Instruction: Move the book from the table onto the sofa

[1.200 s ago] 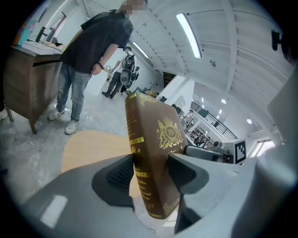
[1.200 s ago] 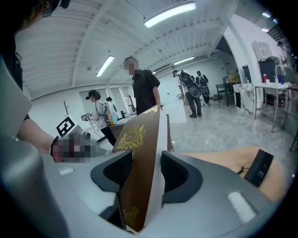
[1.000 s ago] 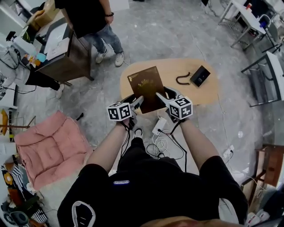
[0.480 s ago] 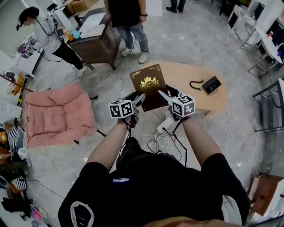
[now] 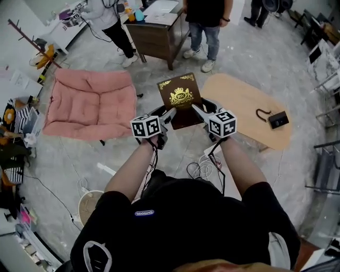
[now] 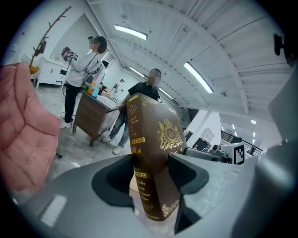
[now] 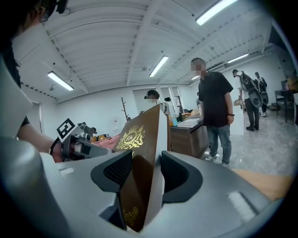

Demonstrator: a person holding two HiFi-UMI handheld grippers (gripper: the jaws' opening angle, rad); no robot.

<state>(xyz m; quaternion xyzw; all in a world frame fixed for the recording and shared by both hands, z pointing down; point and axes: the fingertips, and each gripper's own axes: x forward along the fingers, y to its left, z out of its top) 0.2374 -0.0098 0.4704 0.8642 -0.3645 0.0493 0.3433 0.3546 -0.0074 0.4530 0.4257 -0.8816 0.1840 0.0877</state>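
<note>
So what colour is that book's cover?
Dark brown with a gold crest and gold corner ornaments; the book shows best in the head view.

A dark wooden desk (image 5: 154, 33) stands at the far side of the room with papers on top. One person in a black shirt and jeans (image 5: 204, 21) stands just beside its right end, and another person in a white top (image 5: 109, 16) stands near its left. Closer in, a tangle of white cables (image 5: 201, 171) lies on the grey floor, a small black box (image 5: 278, 119) sits beside a curled dark cable (image 5: 262, 114) off to the right, and a thin wooden coat stand (image 5: 37, 45) rises at the left.
</note>
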